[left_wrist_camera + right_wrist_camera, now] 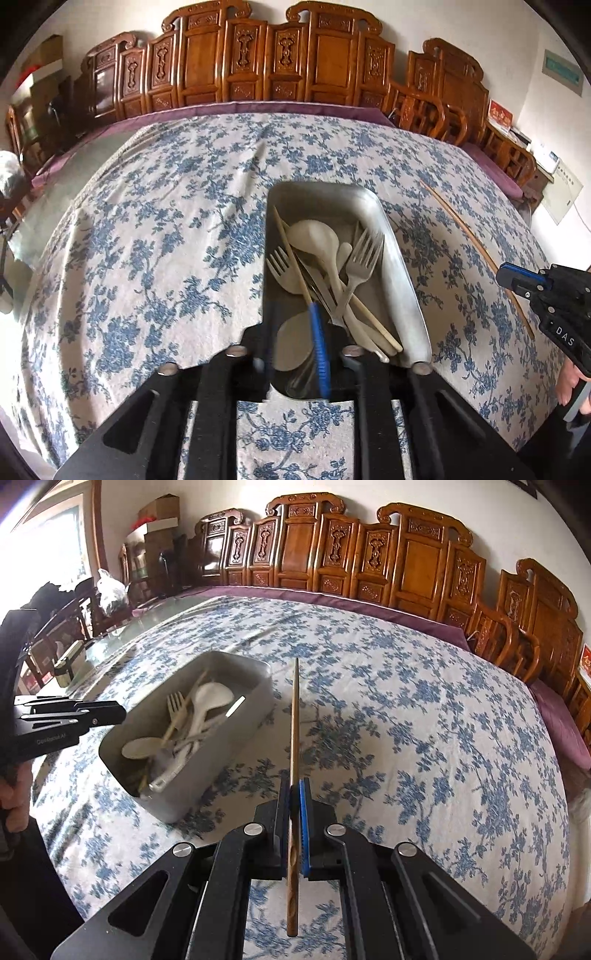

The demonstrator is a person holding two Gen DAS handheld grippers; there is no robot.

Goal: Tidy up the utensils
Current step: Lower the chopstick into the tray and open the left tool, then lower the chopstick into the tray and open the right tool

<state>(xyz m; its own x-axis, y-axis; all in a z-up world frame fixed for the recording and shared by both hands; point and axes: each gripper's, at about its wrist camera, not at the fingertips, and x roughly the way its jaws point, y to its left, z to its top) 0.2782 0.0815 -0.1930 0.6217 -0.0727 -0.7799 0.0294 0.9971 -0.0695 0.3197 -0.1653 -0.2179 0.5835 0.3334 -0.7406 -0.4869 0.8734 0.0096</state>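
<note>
Two tools over floral cloth (pixel 406 716), right tool (pixel 295 812) clamping chopstick (pixel 294 716) beside tray (pixel 221 760), left tool (pixel 295 354) slightly parted above tray, gripping nothing.

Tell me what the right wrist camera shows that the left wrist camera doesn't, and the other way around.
Only the right wrist view shows the right gripper clamped shut on the brown chopstick, and a white plastic bag at the far left. Only the left wrist view shows the left gripper over the tray's near end, jaws slightly apart, nothing clearly gripped. Both show the metal tray holding forks, spoons and chopsticks on the floral tablecloth.
</note>
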